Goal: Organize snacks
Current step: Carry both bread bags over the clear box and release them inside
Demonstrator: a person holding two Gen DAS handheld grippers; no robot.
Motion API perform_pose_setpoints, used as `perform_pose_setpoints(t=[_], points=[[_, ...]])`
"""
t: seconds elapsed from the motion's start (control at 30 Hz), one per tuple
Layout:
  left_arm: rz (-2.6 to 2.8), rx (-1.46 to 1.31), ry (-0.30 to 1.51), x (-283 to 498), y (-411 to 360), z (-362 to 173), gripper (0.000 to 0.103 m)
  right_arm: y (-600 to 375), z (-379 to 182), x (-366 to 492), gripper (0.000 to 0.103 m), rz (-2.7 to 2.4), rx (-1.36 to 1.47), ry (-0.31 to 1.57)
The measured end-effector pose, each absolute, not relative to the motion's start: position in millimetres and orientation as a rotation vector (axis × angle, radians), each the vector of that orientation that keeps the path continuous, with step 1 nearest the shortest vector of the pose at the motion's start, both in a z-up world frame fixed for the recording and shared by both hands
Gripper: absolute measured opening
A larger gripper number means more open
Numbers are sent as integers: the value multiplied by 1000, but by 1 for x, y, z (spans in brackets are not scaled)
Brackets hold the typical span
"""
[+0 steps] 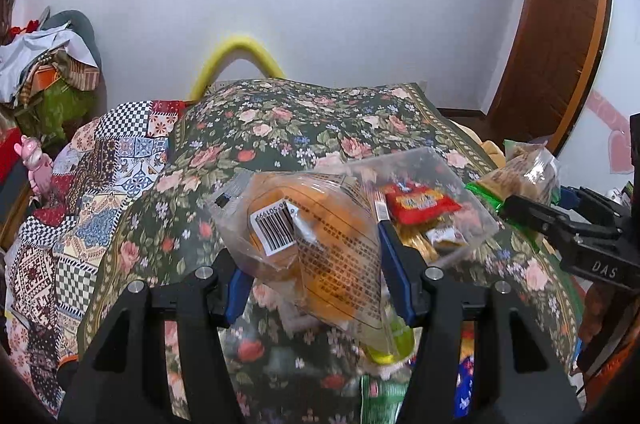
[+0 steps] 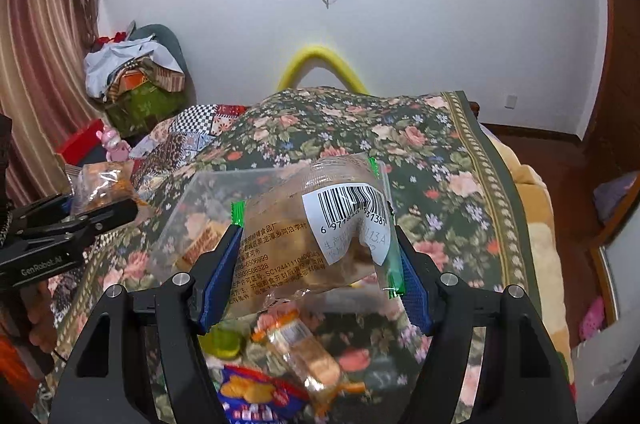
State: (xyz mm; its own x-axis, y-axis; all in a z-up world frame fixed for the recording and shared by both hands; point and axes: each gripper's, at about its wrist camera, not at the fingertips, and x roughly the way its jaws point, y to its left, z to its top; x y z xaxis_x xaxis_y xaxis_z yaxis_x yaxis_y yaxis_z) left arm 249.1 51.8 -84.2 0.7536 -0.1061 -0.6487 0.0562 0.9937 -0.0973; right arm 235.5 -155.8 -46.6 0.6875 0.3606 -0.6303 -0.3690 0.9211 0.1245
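Left gripper (image 1: 316, 272) fingers clamp an orange pastry packet (image 1: 308, 244), held above the bed (image 1: 280, 120). Right gripper (image 2: 316, 268) fingers grip a green-edged snack packet (image 2: 312, 236). Beyond both, a clear container (image 1: 432, 192) holding snacks rests mid-bed on the floral quilt (image 2: 440, 160).

Clear bin (image 1: 416, 164) sits on bed (image 1: 280, 120); L pack (image 1: 312, 244) left of it, R pack (image 2: 312, 240) before it.

We count two hand-held grippers, the left hand-held gripper (image 1: 316, 264) and the right hand-held gripper (image 2: 316, 264), each holding one clear snack packet: one orange pastry packet (image 1: 304, 236) and one green-edged packet (image 2: 316, 236). We see one clear plastic box (image 1: 452, 180), one red packet (image 1: 420, 204) inside it, two wall screens, one bed (image 2: 440, 160).
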Motion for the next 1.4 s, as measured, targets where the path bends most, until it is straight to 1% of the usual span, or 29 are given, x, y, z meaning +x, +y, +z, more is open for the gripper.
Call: perform_pose_setpoints(t=[0.23,0.67,0.8,0.87,1.1,1.4], points=[[-78,-78,729,285,51,-95,57,-139,-56,259,68,423,-24,718],[-79,-122,841,344,53,-143,57,-111,-86,297,68,427,-91,795],[-67,-134,866,352,53,-150,58,-111,-91,303,70,425,-91,809],[-61,-144,872,353,54,-153,58,-111,-93,305,73,427,-88,824],[-54,-141,859,346,55,-143,60,-119,-83,302,73,431,-59,831],[-78,-89,811,305,51,-111,61,-127,-53,268,74,419,-110,759]])
